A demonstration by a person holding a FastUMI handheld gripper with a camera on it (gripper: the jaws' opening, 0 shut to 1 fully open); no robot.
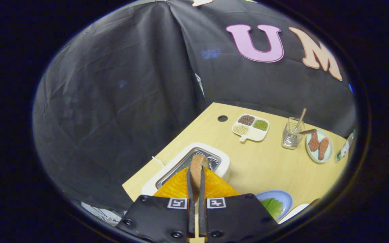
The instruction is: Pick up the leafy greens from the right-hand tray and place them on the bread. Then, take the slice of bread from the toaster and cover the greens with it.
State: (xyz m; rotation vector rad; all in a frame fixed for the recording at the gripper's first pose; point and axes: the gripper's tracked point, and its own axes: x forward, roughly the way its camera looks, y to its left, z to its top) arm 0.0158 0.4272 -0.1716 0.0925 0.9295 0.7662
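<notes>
— What's sitting in what?

— A slice of bread (197, 165) is poking up from the white toaster (184, 165), and the hand-held gripper (196, 175) is pinching it between both fingers. Rightward, a divided dish (251, 127) is holding beans, then a glass (292, 136) of sticks.

— The greens?

— Leafy greens (273, 206) are lying on a blue plate (284, 199), half hidden behind the gripper, on the worktop (265, 162).
</notes>
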